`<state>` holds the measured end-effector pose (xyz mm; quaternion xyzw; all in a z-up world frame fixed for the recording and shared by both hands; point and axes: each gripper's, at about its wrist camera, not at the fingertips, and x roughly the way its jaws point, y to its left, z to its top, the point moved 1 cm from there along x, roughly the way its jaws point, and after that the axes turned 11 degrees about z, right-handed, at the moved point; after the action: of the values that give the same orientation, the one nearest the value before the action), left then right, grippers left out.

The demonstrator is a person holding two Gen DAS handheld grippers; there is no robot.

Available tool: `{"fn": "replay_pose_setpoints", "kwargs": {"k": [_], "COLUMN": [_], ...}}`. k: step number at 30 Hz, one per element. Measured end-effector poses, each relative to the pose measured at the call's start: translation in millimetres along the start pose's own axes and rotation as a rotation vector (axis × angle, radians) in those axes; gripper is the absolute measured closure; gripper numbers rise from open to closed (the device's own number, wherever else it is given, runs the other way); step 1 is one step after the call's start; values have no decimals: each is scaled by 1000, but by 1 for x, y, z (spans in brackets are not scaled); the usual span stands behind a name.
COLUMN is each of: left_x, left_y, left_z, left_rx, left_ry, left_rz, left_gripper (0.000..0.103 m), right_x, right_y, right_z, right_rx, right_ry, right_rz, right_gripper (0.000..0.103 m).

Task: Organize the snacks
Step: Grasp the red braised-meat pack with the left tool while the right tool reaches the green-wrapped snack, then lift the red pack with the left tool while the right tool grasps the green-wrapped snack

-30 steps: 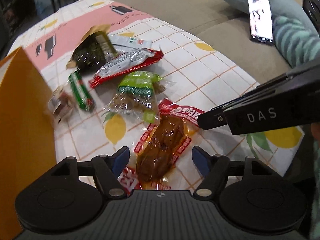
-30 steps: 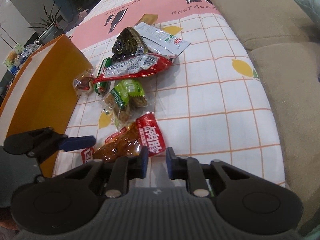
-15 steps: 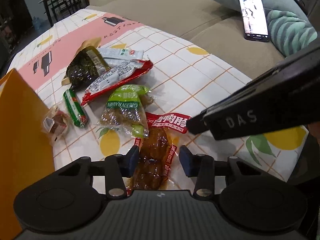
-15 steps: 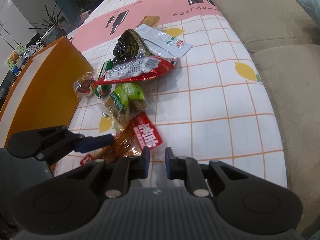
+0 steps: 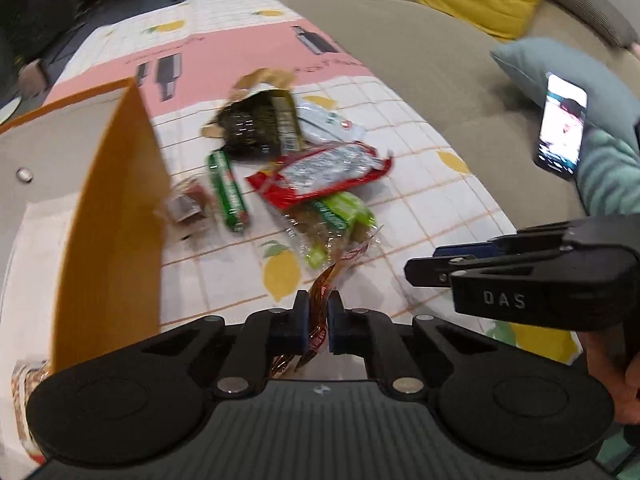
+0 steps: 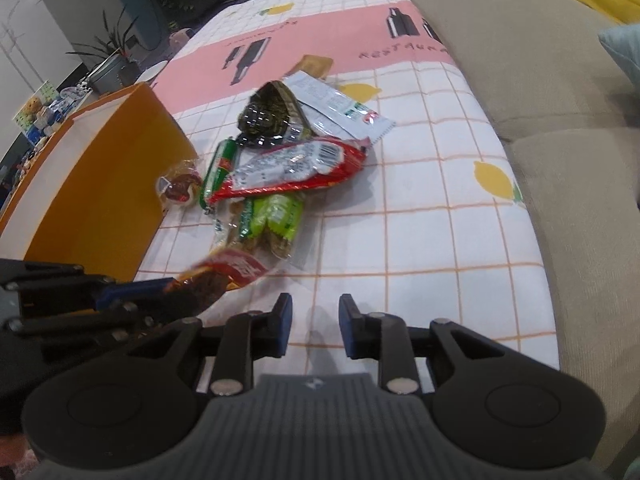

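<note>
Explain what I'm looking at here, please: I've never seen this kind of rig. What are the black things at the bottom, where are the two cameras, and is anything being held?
No robot arm: a person carries a two-finger gripper in each hand, each with a fisheye camera looking along its fingers. In the left wrist view, the left gripper is closing its jaws on a red-and-brown snack packet. In the right wrist view, the right gripper is opening its jaws with nothing between them. On the lemon-print tablecloth lies a pile of snacks: a red packet, a green packet, a green stick, a dark packet and a white packet. An orange box stands beside them. A phone leans on the sofa cushion.
</note>
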<state>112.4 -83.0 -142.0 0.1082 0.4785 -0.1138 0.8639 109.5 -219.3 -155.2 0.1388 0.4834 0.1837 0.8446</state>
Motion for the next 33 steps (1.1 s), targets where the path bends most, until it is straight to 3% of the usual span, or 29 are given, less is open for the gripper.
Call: {"fn": "replay_pose_setpoints", "kwargs": {"k": [10,15,21,24,27,33], "left_x": [2,4,4,4,4,8], "left_y": [27,35,41,41,40,29], "left_z": [-1,0,1,1,1,-5], "left_rx": [-90,-119,-134,-121,-107,-40], "left_ry": [13,24,35,35,42,74], "left_rz": [39,50,51,47,39,36], "left_gripper": [96,97,98,98,97,86], "right_x": [12,23,35,41,49,66], "right_y": [24,29,36,40,35,19], "right_z": [13,21,30,32,35,39], "right_rx": [-162,-213,-215,-239,-241,-158], "right_ry": [-33,-37,-59,-60,-55,-14], "right_rz": [9,20,60,42,11,58], "right_gripper": [73,59,44,32,29,26]}}
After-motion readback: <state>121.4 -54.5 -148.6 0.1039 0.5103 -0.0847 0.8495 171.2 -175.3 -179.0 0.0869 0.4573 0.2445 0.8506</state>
